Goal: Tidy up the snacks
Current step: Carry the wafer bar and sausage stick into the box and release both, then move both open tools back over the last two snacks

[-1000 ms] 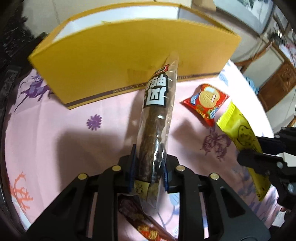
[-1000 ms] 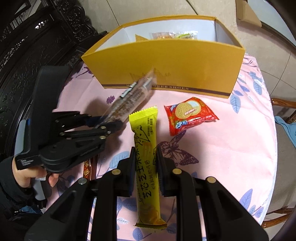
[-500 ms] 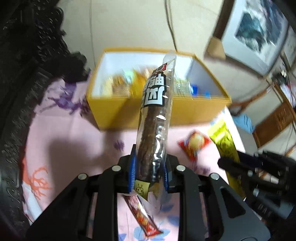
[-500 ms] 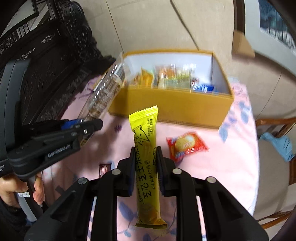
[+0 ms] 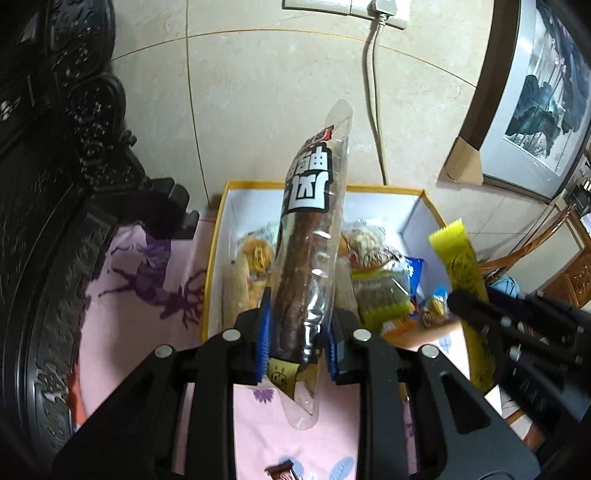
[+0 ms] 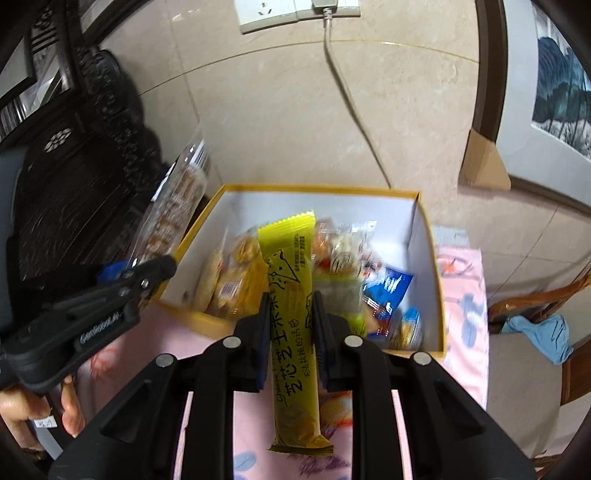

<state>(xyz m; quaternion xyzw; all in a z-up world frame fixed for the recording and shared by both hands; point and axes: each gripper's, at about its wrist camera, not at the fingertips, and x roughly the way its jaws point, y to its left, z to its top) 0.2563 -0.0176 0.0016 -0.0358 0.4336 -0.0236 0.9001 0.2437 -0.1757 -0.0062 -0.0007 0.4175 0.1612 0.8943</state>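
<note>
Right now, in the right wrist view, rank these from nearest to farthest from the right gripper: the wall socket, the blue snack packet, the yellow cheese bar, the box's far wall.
1. yellow cheese bar, clamped between the right gripper fingers.
2. blue snack packet, inside the yellow box, right side.
3. box's far wall, white inside, beyond the snacks.
4. wall socket, high on the tiled wall.

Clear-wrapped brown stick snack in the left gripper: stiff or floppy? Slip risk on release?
The brown stick snack juts past the left gripper without sagging, so it is probably fairly stiff. Its glossy clear wrapper looks slippery. The empty film tail below the jaws seems floppy.
</note>
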